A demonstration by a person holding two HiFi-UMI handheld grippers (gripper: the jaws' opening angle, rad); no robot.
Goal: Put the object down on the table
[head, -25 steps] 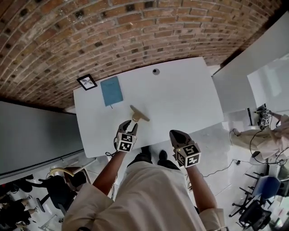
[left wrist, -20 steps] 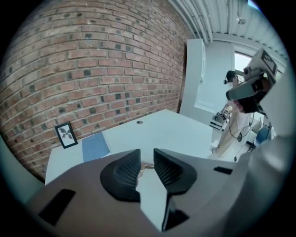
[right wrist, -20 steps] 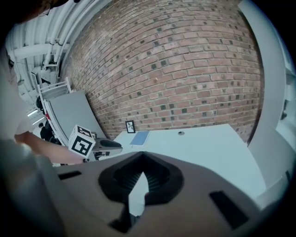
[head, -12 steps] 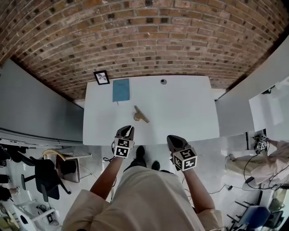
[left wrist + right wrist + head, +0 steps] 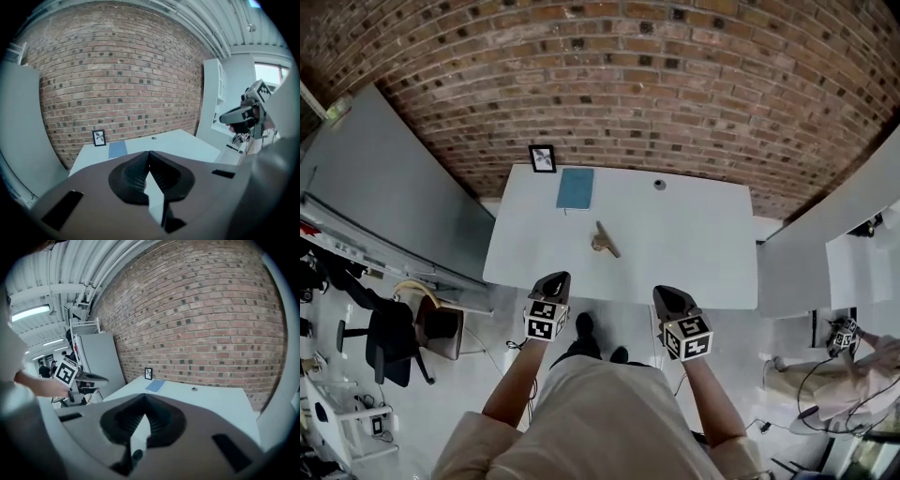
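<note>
The tan wooden object (image 5: 604, 241) lies on the white table (image 5: 694, 253), near the middle, with nothing touching it. Both grippers hang off the table's near edge, in front of the person's body. My left gripper (image 5: 559, 278) is shut and empty; its jaws have just been closing with nothing between them, and in the left gripper view the tips (image 5: 149, 154) meet. My right gripper (image 5: 668, 294) is also shut and holds nothing, its tips (image 5: 144, 399) together in the right gripper view.
A blue notebook (image 5: 576, 187) and a small framed picture (image 5: 543, 157) sit at the table's far left by the brick wall. A small round fitting (image 5: 660, 185) is at the far edge. An office chair (image 5: 394, 337) stands left; another person (image 5: 844, 375) is at right.
Both grippers have drawn back from the table toward the person and risen. The left jaws have closed, empty. The tan object stays where it lay.
</note>
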